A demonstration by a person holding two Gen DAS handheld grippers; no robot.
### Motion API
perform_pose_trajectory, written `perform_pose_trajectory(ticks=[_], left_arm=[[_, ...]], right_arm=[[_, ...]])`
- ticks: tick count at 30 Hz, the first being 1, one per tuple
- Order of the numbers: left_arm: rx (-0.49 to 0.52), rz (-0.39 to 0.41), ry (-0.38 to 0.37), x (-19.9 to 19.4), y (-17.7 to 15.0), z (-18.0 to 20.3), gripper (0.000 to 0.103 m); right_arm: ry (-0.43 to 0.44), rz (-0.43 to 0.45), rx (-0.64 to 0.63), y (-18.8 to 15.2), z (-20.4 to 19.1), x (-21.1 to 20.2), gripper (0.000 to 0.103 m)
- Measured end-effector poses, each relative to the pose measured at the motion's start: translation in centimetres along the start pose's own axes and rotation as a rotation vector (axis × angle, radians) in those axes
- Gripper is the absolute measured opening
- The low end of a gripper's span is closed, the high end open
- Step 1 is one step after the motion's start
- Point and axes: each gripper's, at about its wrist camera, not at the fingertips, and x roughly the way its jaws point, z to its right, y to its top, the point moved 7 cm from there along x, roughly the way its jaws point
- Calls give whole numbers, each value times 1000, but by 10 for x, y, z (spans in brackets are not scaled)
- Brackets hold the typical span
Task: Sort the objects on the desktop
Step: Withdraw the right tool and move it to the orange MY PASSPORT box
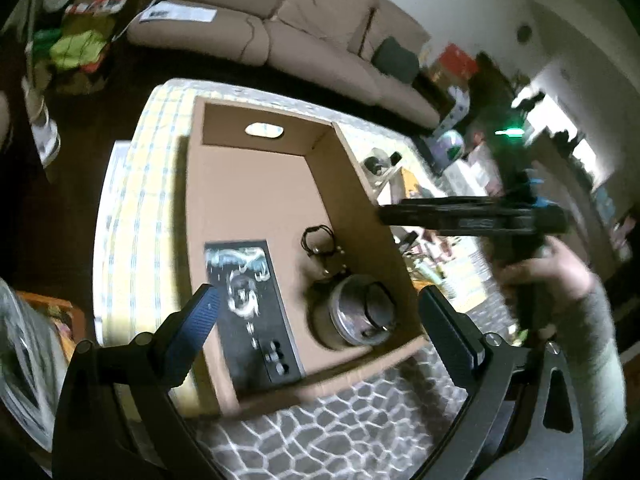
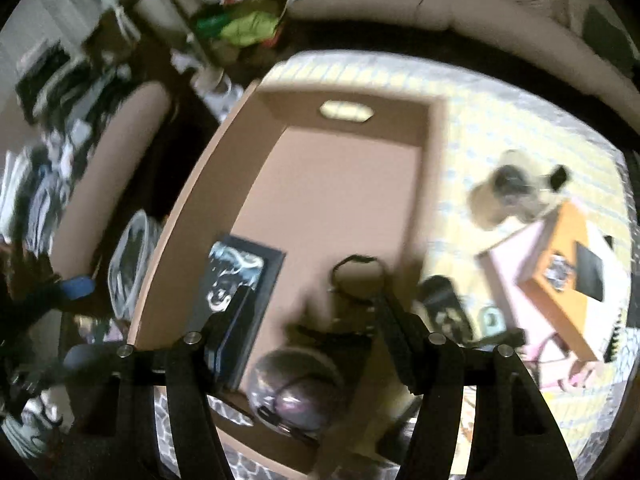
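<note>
An open cardboard box (image 1: pixel 200 184) stands on the table. Inside it lie a flat black case with a white print (image 1: pixel 244 300), a round lidded tin (image 1: pixel 352 316) and a black cord loop (image 1: pixel 320 240). My left gripper (image 1: pixel 318 294) hangs open above the box's near end, with nothing between its fingers. My right gripper (image 2: pixel 312 304) is also above the box with its fingers apart and empty; the tin (image 2: pixel 296 388) and the cord loop (image 2: pixel 356 272) show below it. In the left wrist view a hand (image 1: pixel 552 272) holds the right gripper (image 1: pixel 472 216) over the box's right wall.
The table wears a yellow checked cloth (image 1: pixel 132 200) and a grey cobble-patterned mat (image 1: pixel 340 420). Right of the box lie an orange box (image 2: pixel 560 280), a beige object (image 2: pixel 508 192) and a small black item (image 2: pixel 444 308). A clear plastic container (image 2: pixel 132 260) sits left of the box. A sofa (image 1: pixel 320 40) stands behind.
</note>
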Motion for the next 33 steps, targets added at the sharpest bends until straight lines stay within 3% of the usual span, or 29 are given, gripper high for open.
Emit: perform_pose_trajectory(ticks=[4,10,12,14,21,26,33], left_arm=[[61,-41,47,29,16,14,89],[79,-60,26,63,25,50,96],[80,-69,4,75,27,64,99],[98,-83,-2,88,27,82,99],[211,-111,18,141,42,143,100],[271,-141,51,193,59,177,100],[308,-184,118,257,77,194,99]], right_arm=[[13,70,22,-13,7,-18,64],[39,147,74,-46,34,-43,67],[10,169,84,-57,50,-55,78],[-31,195,102,-69,72,-66,82],[-103,278,261,-104,160,-89,83],[-99,332,376,-115,211,-88,83],[-29,410,500,-107,257,-65,83]])
